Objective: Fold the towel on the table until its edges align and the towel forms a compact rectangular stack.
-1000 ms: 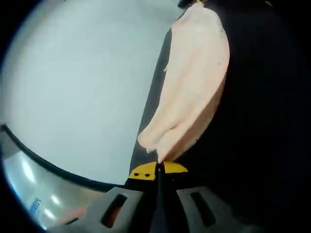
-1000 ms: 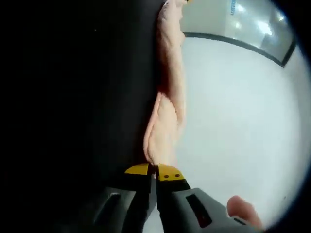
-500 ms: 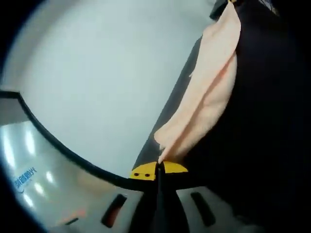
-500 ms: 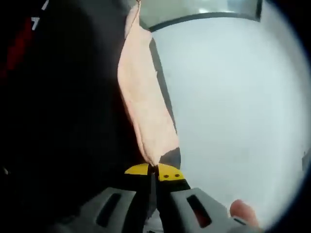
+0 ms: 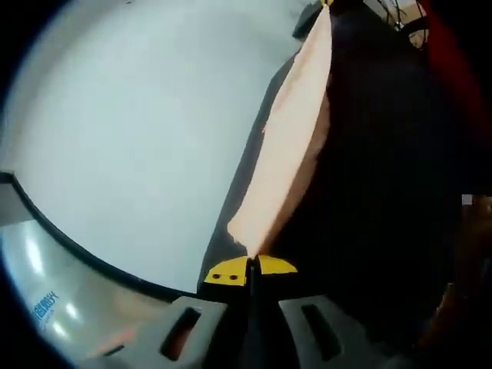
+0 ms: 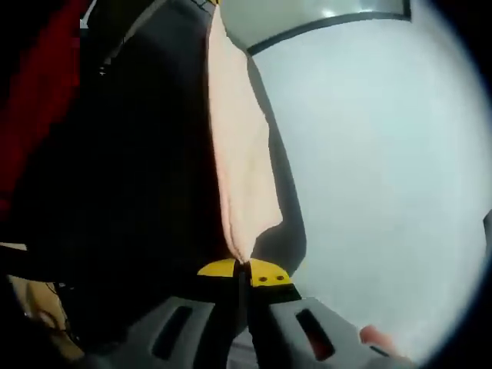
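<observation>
Towel [image 5: 286,154] first: you have the peach-coloured cloth pulled into a long taut band strung between your 2 grippers, lifted off the white table [image 5: 131,131]. In the left gripper view it runs from the yellow-tipped jaws at the bottom up and to the right, narrowing toward the top, where a small yellow tip of the other gripper shows at its far end. It lies along the line where the table's edge meets the dark area beyond, and it throws a thin dark shadow onto the white surface just beside it.

Your left gripper [image 5: 250,270] has its jaws clenched on 1 end of the towel, with no gap visible between the yellow tips. Your right gripper [image 6: 243,272] is likewise pinched tight on the other end; in the right gripper view the towel [image 6: 240,165] rises from those jaws as a flat strip toward the top, with its shadow on the table [image 6: 377,154] to its right.

A dark rim borders the table's far edge in both views. A fingertip [image 6: 377,336] of your hand shows at the bottom right of the right gripper view. Something red [image 6: 46,100] sits blurred at the upper left there; you cannot tell what it is.
</observation>
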The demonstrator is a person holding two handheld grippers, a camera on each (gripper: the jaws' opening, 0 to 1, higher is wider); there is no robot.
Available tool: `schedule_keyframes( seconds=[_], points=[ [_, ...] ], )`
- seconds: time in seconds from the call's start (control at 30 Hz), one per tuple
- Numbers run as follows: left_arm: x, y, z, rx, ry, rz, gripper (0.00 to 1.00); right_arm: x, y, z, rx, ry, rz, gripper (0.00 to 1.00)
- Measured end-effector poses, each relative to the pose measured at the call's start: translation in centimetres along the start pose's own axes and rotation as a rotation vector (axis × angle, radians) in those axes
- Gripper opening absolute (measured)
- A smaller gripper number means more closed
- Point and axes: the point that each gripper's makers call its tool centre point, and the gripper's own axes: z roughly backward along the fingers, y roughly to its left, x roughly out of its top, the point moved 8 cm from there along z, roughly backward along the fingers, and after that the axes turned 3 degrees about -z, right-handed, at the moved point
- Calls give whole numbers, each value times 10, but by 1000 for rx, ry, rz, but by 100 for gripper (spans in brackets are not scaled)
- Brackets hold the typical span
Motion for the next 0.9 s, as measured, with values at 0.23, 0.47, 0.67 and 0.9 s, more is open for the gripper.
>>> schedule_keyframes(
  seconds=[0.23,0.47,0.67,0.9],
  points=[
    [7,13,34,-17,-16,0,0,3,3,27,48,-8,-59,1],
    [20,7,57,-134,-30,20,0,-3,14,45,158,14,-140,1],
    [9,-7,48,-223,14,46,0,-1,27,40,238,26,-180,2],
    [-9,-30,37,-421,82,165,39,-32,39,32,284,252,-282,26]
  ],
)
